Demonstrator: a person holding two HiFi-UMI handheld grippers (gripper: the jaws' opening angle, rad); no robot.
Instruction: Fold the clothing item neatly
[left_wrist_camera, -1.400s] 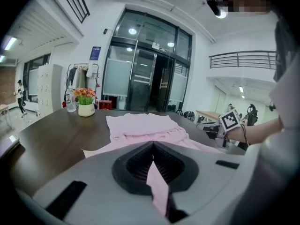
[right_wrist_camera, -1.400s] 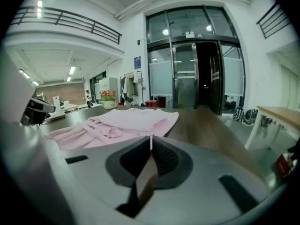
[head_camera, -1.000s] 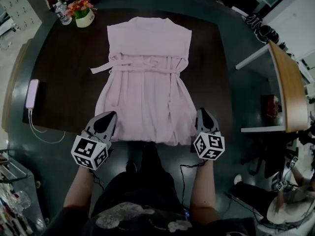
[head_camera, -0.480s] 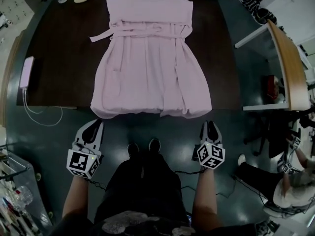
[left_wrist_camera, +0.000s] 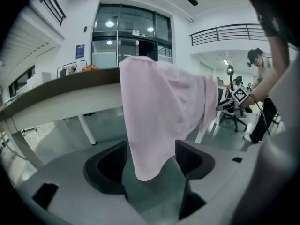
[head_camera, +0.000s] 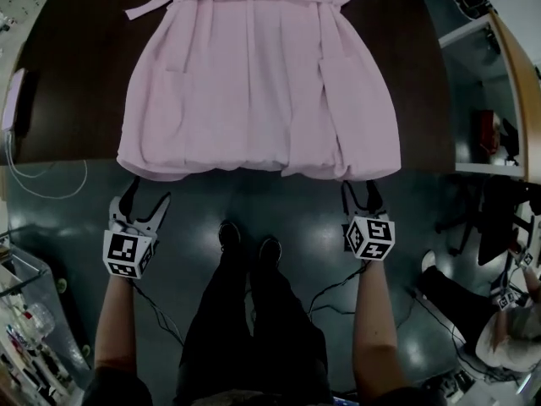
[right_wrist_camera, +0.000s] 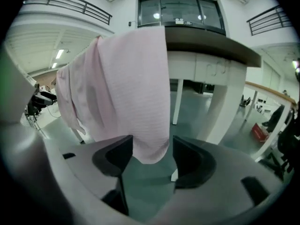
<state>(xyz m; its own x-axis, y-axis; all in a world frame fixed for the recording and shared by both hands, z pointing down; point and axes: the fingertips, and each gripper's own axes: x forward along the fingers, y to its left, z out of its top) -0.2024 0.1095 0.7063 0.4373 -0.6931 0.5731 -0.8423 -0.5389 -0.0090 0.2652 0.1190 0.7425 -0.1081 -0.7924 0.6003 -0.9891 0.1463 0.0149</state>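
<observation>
A pale pink dress (head_camera: 258, 74) with a tie belt lies flat on the dark brown table (head_camera: 68, 74). Its hem hangs over the table's near edge. My left gripper (head_camera: 142, 200) hangs just below the hem's left corner and my right gripper (head_camera: 361, 191) just below the right corner. Both sets of jaws are opening. In the left gripper view the hem corner (left_wrist_camera: 154, 125) dangles loose between the spread fingers of the left gripper (left_wrist_camera: 151, 161). In the right gripper view the other corner (right_wrist_camera: 136, 102) hangs the same way at the right gripper (right_wrist_camera: 151, 161), with no pad pressing on it.
A phone (head_camera: 17, 100) with a white cable (head_camera: 59, 176) lies at the table's left edge. A wooden-topped table (head_camera: 516, 74) stands to the right. The person's shoes (head_camera: 247, 239) are on the dark floor between the grippers. Another person (head_camera: 507, 337) sits at lower right.
Both grippers have drawn back off the table toward the person, dragging the dress until its hem hangs over the near edge. Their jaws, shut before, now stand apart.
</observation>
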